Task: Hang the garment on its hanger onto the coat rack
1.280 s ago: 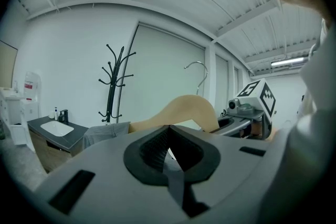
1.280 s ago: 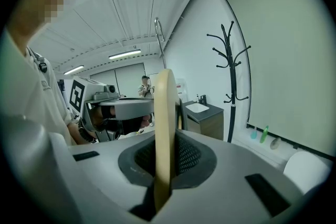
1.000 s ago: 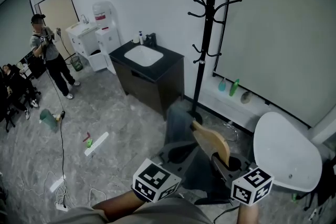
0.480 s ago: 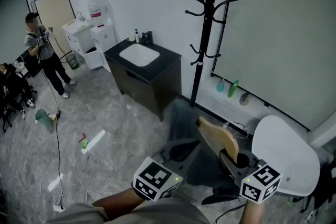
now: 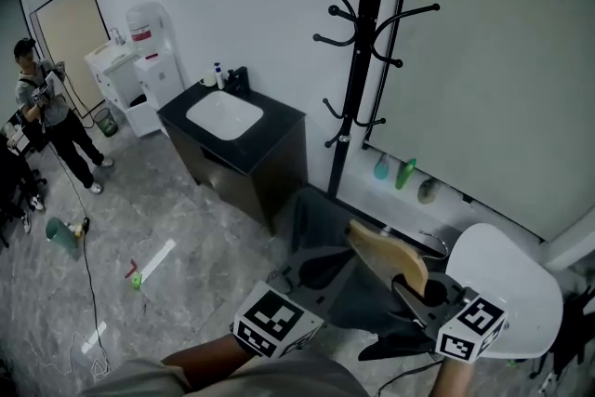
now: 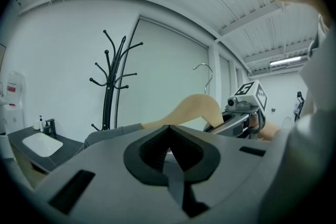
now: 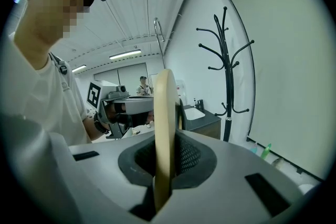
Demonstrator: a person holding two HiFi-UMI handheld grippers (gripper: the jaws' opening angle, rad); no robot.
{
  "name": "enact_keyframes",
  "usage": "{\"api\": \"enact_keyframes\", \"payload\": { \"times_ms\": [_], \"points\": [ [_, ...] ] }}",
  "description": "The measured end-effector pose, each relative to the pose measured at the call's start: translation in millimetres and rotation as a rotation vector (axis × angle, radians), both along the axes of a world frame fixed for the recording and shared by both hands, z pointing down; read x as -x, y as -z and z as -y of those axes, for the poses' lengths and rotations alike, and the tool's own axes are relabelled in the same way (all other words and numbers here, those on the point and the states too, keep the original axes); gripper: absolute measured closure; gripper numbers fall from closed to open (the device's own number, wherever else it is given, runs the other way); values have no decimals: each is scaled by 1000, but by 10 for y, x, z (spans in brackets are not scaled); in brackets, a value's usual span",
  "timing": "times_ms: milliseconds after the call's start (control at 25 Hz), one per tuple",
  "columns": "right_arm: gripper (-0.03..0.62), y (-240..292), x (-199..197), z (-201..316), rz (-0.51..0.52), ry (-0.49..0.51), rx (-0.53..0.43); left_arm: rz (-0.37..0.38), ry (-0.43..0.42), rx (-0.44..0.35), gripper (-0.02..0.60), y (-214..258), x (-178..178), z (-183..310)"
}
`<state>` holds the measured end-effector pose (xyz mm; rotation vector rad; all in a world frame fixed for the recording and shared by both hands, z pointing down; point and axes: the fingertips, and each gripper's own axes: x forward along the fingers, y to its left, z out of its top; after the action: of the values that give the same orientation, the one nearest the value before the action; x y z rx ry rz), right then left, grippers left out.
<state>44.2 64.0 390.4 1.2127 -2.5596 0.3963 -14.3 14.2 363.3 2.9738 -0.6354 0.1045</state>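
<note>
In the head view the coat rack [image 5: 358, 60] is cut off at the top edge, and its foot is hidden behind the garment [image 5: 311, 218]. The hook of the hanger [image 5: 386, 256] does not show there. The hanger's near end sinks out of sight between the fingers of the right gripper [image 7: 160, 165]. The closed left gripper [image 6: 169, 153] shows only a thin grey strip of garment. The bottles [image 5: 218, 74] on the far counter [image 5: 270, 121] are too small to identify.
</note>
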Motion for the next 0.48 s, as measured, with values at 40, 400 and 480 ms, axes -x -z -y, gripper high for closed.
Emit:
{"api": "enact_keyframes", "payload": {
  "times_ms": [40,400,480],
  "points": [
    [565,2,-27,118,-3,2,-2,-1,-6,-4,575,10,-25,125],
    [565,65,-358,984,-15,97,-6,1,-25,-30,575,88,-339,946],
    [565,72,-473,1168,-17,146,-4,5,-21,-31,575,82,-457,1103]
  ]
}}
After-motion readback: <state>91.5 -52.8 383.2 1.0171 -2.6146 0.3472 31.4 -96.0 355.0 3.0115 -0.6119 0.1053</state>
